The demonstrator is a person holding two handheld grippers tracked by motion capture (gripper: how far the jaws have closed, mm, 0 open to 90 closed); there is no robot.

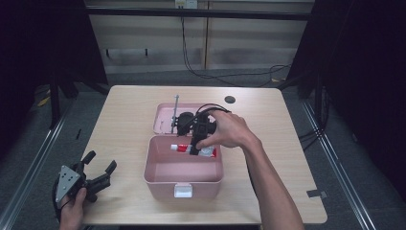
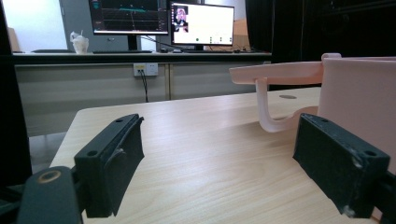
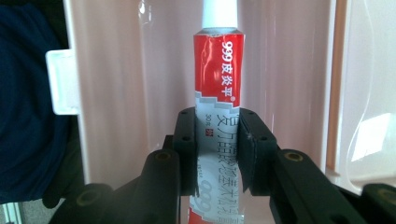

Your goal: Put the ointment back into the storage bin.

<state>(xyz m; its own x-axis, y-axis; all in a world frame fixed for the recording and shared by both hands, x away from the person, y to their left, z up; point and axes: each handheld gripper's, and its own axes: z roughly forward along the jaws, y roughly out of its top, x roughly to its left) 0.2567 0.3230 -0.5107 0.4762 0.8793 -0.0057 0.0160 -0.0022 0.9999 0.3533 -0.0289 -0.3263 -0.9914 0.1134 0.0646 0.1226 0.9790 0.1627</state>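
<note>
A pink box (image 1: 184, 179) stands open in the middle of the table, its lid (image 1: 165, 115) laid back behind it. My right gripper (image 1: 195, 148) reaches down into the box and is shut on a red and silver ointment tube (image 1: 181, 148). In the right gripper view both pads clamp the tube (image 3: 217, 88) at its middle, white cap pointing away, over the box's pink floor (image 3: 140, 93). My left gripper (image 1: 100, 165) rests at the table's near left corner, open and empty, its jaws (image 2: 219, 163) wide apart over bare wood, the box wall (image 2: 359, 98) at the right.
The wooden table (image 1: 129, 139) has free room left and right of the box. A dark round hole (image 1: 230, 99) sits near the far edge. The white latch (image 1: 183, 191) faces the near side. Monitors (image 2: 163, 18) stand on a counter beyond.
</note>
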